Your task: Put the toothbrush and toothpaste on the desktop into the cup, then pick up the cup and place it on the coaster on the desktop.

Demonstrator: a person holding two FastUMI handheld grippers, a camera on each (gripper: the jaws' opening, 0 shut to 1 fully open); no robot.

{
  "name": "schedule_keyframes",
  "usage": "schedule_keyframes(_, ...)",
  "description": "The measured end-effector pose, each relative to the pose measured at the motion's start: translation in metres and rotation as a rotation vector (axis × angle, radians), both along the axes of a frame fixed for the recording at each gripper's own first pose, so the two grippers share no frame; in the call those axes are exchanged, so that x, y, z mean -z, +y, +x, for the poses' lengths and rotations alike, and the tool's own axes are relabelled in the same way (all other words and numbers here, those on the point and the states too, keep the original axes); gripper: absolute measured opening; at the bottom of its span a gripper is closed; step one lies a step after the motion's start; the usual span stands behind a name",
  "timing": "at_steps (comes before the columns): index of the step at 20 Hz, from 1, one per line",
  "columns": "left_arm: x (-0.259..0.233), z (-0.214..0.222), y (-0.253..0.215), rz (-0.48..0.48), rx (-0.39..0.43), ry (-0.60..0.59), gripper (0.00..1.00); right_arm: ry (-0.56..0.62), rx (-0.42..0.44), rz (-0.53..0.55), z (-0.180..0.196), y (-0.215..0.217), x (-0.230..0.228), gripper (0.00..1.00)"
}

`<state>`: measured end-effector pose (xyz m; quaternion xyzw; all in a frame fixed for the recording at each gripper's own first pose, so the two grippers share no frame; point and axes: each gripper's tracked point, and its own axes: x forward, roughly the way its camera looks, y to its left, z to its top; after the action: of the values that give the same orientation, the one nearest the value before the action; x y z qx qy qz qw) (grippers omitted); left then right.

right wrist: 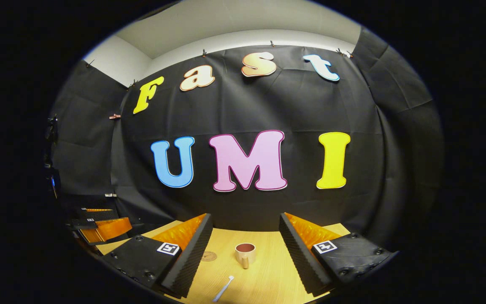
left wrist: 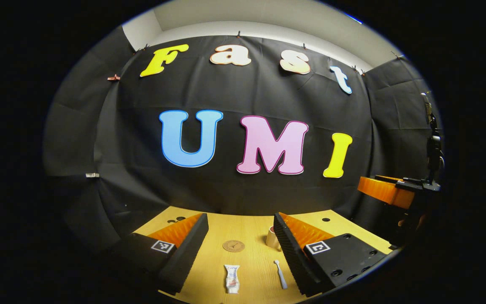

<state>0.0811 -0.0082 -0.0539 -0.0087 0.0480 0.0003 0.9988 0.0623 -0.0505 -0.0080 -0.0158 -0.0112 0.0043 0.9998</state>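
Left gripper view: the left tongs are spread wide, with nothing between the fingers, and are held above the bench. Between the fingers, the coaster lies flat at 12 o'clock on the bench. The paste lies flat at 6 o'clock from the coaster, well apart from it. The brush lies flat at 3 o'clock from the paste, just beside the right-hand finger. The cup stands upright at 12 o'clock from the brush, partly hidden by that finger. The other tongs show at the 3 o'clock edge, above the bench.

Right gripper view: the right tongs are likewise spread wide and grip nothing. The cup stands upright midway between the fingers, touching neither, handle turned toward the camera. The coaster lies at 9 o'clock from the cup, near the left-hand finger. The brush lies at 7 o'clock from the cup, apart from it. The other tongs show at the 8 o'clock edge.
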Motion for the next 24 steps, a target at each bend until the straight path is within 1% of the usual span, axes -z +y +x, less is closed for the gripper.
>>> schedule_keyframes(3, 0.010, 0.005, 0.001, 0.016, -0.007, 0.033, 0.97, 0.000, -0.034, 0.000, 0.004, 0.008, 0.001, 0.98)
schedule_keyframes(4, 0.012, 0.006, 0.002, 0.029, -0.010, 0.044, 0.97, 0.005, -0.041, -0.005, 0.006, 0.008, 0.005, 1.00)
schedule_keyframes(5, 0.015, 0.007, 0.001, 0.039, -0.013, 0.051, 0.97, 0.018, -0.044, -0.008, 0.008, 0.008, 0.008, 0.98)
schedule_keyframes(10, 0.001, 0.007, 0.007, 0.019, -0.020, 0.030, 0.97, 0.095, -0.052, 0.014, 0.016, 0.020, 0.020, 0.98)
schedule_keyframes(12, 0.005, 0.004, 0.011, 0.036, -0.012, 0.056, 0.97, 0.093, -0.068, 0.007, 0.015, 0.032, 0.017, 0.98)
schedule_keyframes(14, 0.018, 0.001, 0.023, 0.047, -0.024, 0.101, 0.97, 0.090, -0.088, -0.003, 0.014, 0.045, 0.016, 0.98)
schedule_keyframes(18, 0.038, -0.003, 0.037, 0.033, -0.039, 0.155, 0.97, 0.100, -0.131, -0.008, 0.007, 0.065, 0.020, 0.98)
schedule_keyframes(21, 0.059, -0.003, 0.039, 0.040, -0.035, 0.204, 0.97, 0.126, -0.148, -0.010, 0.004, 0.069, 0.029, 0.98)
schedule_keyframes(24, 0.090, 0.000, 0.039, 0.050, -0.026, 0.290, 0.97, 0.142, -0.162, -0.011, 0.007, 0.072, 0.035, 0.98)
